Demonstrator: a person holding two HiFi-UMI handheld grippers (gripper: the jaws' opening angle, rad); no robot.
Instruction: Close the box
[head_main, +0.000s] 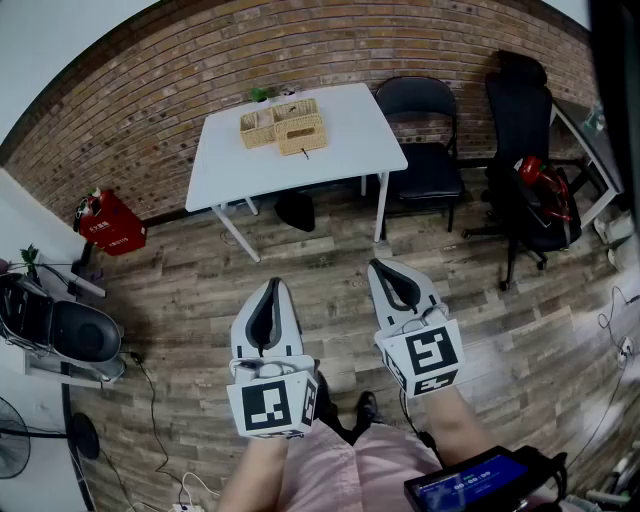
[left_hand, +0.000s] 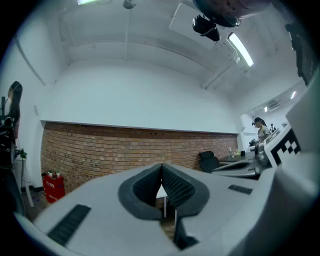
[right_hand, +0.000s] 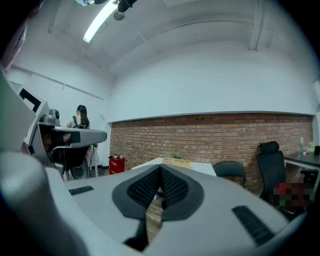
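A light wooden box (head_main: 284, 125) with open compartments stands on the white table (head_main: 350, 140) by the brick wall, far ahead of me. The box (right_hand: 177, 160) also shows small above the right jaws in the right gripper view. My left gripper (head_main: 273, 284) and right gripper (head_main: 377, 265) hang side by side over the wooden floor, well short of the table. Both are shut with nothing between their jaws. In the left gripper view the left gripper (left_hand: 162, 165) shows its tips touching; the right gripper (right_hand: 160, 167) looks the same in its own view.
A black folding chair (head_main: 425, 140) and a black office chair (head_main: 528, 160) stand right of the table. A red container (head_main: 110, 222) sits at the wall on the left, with a grey machine (head_main: 60, 330) and a floor fan (head_main: 20, 440) nearer. Cables run over the floor.
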